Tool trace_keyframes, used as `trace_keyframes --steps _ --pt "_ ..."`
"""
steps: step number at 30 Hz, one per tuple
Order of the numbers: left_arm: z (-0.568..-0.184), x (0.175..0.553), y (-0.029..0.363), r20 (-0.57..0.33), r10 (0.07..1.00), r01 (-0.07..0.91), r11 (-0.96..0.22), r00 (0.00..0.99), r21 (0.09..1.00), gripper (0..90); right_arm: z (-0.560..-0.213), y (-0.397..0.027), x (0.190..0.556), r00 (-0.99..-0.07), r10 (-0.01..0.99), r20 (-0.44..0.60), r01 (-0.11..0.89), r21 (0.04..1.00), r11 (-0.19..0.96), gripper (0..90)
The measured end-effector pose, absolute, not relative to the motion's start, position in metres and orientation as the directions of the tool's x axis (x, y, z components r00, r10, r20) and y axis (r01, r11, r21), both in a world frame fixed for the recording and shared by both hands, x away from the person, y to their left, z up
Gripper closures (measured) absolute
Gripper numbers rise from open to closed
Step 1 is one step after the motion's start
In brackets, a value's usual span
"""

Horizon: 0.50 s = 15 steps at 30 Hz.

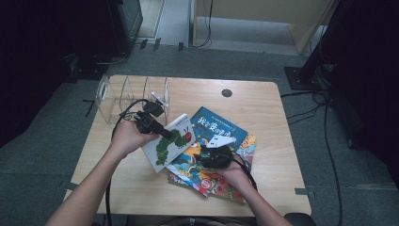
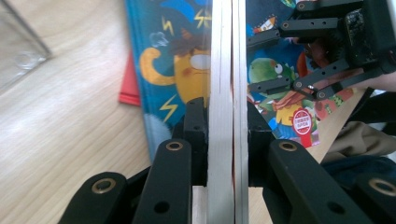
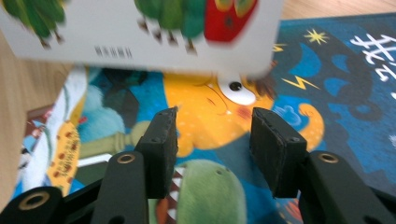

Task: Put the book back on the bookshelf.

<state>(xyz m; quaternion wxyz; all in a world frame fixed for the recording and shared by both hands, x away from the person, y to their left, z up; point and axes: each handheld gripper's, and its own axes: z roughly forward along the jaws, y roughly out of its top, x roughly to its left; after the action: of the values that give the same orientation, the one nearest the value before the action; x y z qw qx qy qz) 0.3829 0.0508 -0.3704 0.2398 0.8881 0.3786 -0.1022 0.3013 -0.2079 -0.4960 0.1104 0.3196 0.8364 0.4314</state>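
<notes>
- The white caterpillar book [image 1: 171, 141] is clamped in the fingers [image 2: 196, 126] of my left gripper [image 1: 149, 123]; in the left gripper view I see it edge-on, a pale slab [image 2: 227, 93] running straight up between the two black pads, both pressing its covers.
- In the high view the book sits a little left of the surface's centre, lifted at an angle over the pile; its long axis runs from about 7 o'clock to 1 o'clock, and the red head of the caterpillar lies toward the 1 o'clock end.
- My grip covers its upper left corner there, so that part of the cover is hidden.
- In the right gripper view its lower edge [image 3: 140, 42] is cut off by the top of the frame and blurred; the small print line on it cannot be read.
- My right gripper [image 1: 215, 157] hovers just at 4 o'clock of that book, fingers [image 3: 161, 149] released and standing apart with nothing between them, over the blue book [image 1: 219, 125] with the yellow face.
- The other books [image 1: 221, 181] of the pile lie fanned beneath, their covers mostly hidden by my right hand [image 1: 235, 175] and by one another.
- The clear rack [image 1: 129, 96] stands at 10 o'clock on the wooden surface [image 1: 268, 122], hard to make out against the wood.
</notes>
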Motion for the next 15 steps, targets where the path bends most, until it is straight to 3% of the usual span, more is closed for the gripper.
trace_keyframes --steps 15 --pt "-0.351 0.380 0.092 -0.302 0.698 0.755 -0.544 0.649 0.366 77.5 -0.500 -0.209 0.301 -0.772 0.636 0.022 0.393 0.801 0.450 38.7"
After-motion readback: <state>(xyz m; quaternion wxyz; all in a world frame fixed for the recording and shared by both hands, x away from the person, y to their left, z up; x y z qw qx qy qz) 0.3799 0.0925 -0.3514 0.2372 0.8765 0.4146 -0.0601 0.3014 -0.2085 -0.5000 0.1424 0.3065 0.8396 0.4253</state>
